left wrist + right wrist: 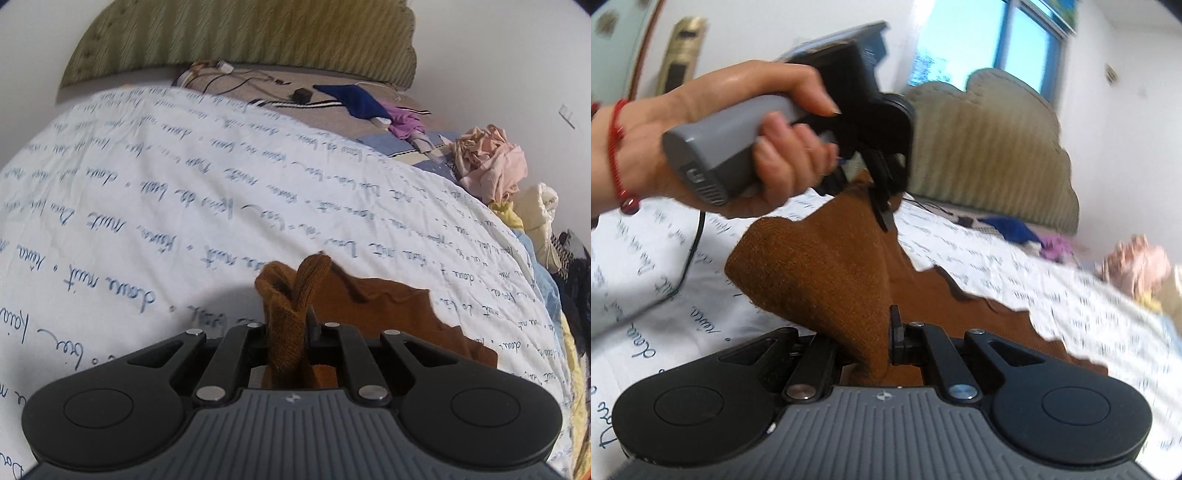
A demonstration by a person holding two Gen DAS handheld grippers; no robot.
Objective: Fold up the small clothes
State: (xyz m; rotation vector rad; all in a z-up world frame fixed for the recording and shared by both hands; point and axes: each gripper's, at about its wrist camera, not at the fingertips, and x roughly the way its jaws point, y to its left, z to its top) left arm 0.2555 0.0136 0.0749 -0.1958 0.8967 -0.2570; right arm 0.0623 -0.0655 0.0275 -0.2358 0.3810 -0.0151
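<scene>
Rust-brown knit garment (820, 266), bunched, edge lifted off bed

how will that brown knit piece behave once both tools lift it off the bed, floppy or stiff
Probably floppy: the brown knit garment sags in a loose fold between the left tool and right tool. It bunches where pinched, so it likely crumples rather than holds shape. The fuzzy knit looks grippy and light, unlikely to slip, though its hanging edge may drag on the white quilt.

script-printed white quilt (184, 184), green padded headboard (240, 33), window (1027, 37)
</scene>
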